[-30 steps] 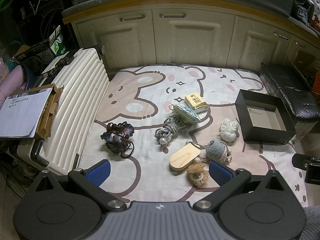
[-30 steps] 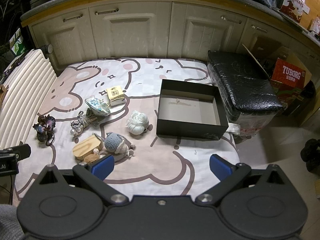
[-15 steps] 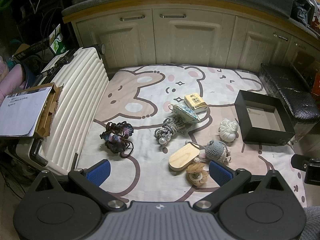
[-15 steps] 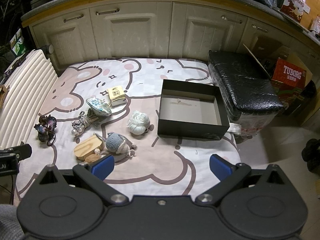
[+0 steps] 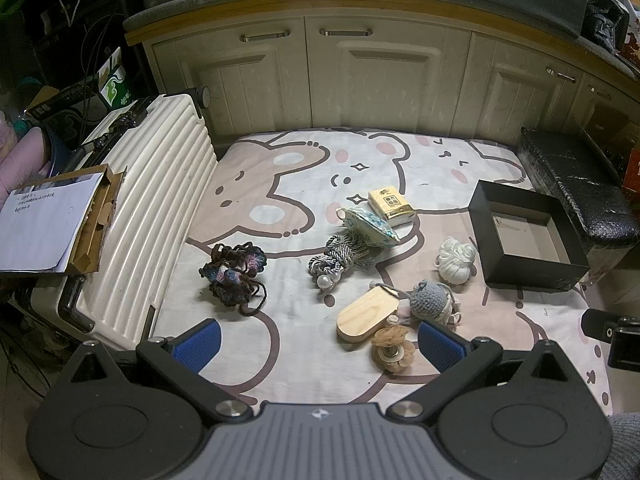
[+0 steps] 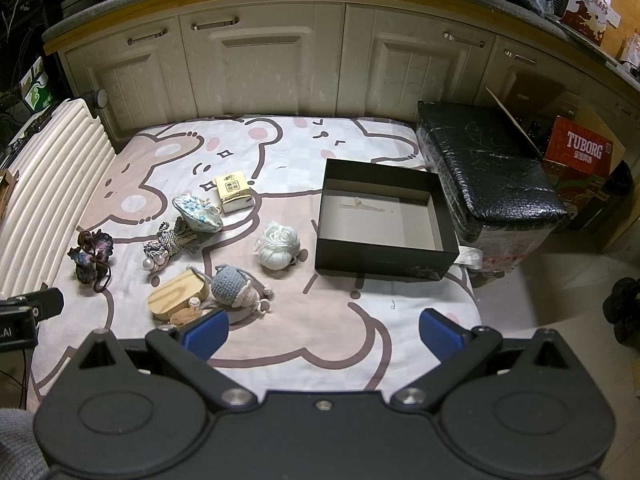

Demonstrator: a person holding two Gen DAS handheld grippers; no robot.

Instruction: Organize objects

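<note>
Small objects lie on a bear-print mat (image 5: 304, 184): a dark yarn tangle (image 5: 234, 274), a grey cord with pearls (image 5: 340, 258), a patterned pouch (image 5: 370, 226), a yellow packet (image 5: 390, 202), a white yarn ball (image 5: 456, 260), a wooden block (image 5: 366, 314), a grey crocheted toy (image 5: 432, 300) and a tan flower piece (image 5: 392, 346). An open black box (image 6: 384, 220) stands empty at the right. My left gripper (image 5: 318, 344) is open above the mat's near edge. My right gripper (image 6: 324, 330) is open and empty, near the crocheted toy (image 6: 234, 286).
A white ribbed suitcase (image 5: 156, 208) lies along the mat's left side, with a cardboard box and paper (image 5: 48, 228) beside it. A black wrapped bench (image 6: 488, 172) borders the right. Cream cabinets (image 6: 280, 64) stand behind. A red Tuborg carton (image 6: 580, 156) sits far right.
Both views have shifted only slightly. The objects on the mat have not moved and both grippers stay open.
</note>
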